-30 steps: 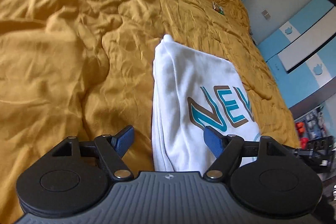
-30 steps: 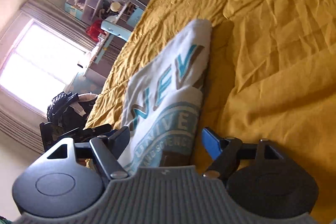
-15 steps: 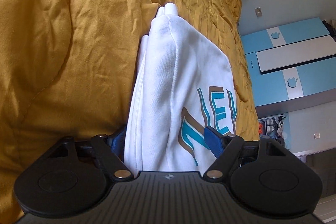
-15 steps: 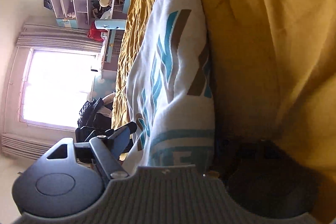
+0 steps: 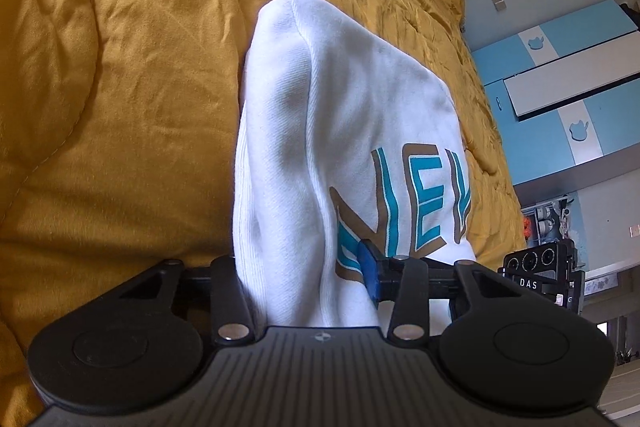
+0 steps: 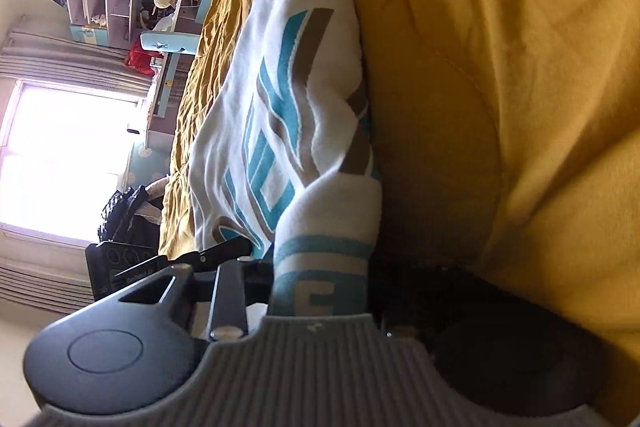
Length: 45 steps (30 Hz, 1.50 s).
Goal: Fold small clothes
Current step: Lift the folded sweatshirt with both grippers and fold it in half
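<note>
A white sweatshirt (image 5: 360,131) printed with teal-and-brown lettering sits gripped at 2 points above a mustard-yellow quilt (image 5: 120,87). The left gripper (image 5: 304,279) is closed down on the garment's near edge, which bunches up thickly between its fingers; only the blue pad (image 5: 368,269) on 1 side shows, pressed into the cloth beside the print. The right gripper (image 6: 320,279) clamps the same garment at a folded edge bearing a teal band, though its far finger is lost in shadow against the bedding. From each tool the sweatshirt (image 6: 288,87) runs straight ahead, away from the fingers, with the quilt (image 6: 500,67) to the outer side and beyond.

The fabric looks soft, thick and light, several layers deep at both grips, so it should sag and fold wherever unsupported rather than hold a shape; it seems neither slippery nor fragile. The stacked edges already taken look like the right hold, since pinching all layers together should stop the inner ones sliding out.

Both tools are held low and close to the bed, pointing along the garment's length, each tilted so the room beyond appears sideways, the right one's rig (image 5: 536,275) visible just past the left's fingers.
</note>
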Each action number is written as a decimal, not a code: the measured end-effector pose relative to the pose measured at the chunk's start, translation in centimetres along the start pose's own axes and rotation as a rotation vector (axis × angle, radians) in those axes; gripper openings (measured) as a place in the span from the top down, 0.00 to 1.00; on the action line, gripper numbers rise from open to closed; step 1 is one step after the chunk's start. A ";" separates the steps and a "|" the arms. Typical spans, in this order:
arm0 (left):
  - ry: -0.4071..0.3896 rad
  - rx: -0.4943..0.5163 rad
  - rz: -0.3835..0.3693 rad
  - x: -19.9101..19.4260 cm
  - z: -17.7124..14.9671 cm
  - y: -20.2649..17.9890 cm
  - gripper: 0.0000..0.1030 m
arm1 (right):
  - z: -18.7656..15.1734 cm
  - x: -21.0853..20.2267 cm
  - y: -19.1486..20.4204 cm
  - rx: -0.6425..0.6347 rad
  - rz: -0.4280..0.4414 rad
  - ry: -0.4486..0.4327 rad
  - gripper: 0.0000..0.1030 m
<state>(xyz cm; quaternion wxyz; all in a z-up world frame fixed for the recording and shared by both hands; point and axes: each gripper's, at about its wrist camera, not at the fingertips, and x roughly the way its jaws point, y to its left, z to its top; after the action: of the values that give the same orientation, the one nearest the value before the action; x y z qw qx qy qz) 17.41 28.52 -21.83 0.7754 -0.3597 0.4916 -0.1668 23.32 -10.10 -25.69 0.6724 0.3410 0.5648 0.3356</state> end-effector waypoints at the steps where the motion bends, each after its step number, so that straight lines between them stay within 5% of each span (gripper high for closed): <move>1: -0.002 0.007 0.003 0.0 -0.1 0.0 0.60 | -0.2 0.0 0.5 -0.021 -0.031 -0.013 0.79; 5: -0.021 0.042 0.045 -0.6 -0.3 -1.1 0.67 | -0.8 0.1 3.9 -0.139 -0.168 -0.056 0.80; 9: -0.112 0.227 0.151 -1.7 -2.0 -4.7 0.70 | -1.4 0.0 7.4 -0.270 -0.285 -0.092 0.81; 13: -0.174 0.292 0.241 -2.5 -3.2 -7.4 0.75 | -2.7 -0.2 10.6 -0.435 -0.399 -0.129 0.82; 20: -0.270 0.403 0.314 -3.6 -5.1 -12.1 0.76 | -3.5 -2.8 12.8 -0.545 -0.441 -0.156 0.83; 31: -0.251 0.438 0.145 -1.5 -5.2 -18.5 0.78 | -1.9 -12.6 12.9 -0.578 -0.413 -0.212 0.84; 45: -0.133 0.526 -0.144 10.0 -7.3 -31.5 0.78 | 1.1 -33.7 5.6 -0.536 -0.478 -0.282 0.83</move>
<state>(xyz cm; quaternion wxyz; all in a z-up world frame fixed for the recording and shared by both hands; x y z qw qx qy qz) 18.57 -2.10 -7.41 0.8589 -0.1903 0.3526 -0.3190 19.44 -35.35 -2.98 0.8680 0.0545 0.4225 0.2551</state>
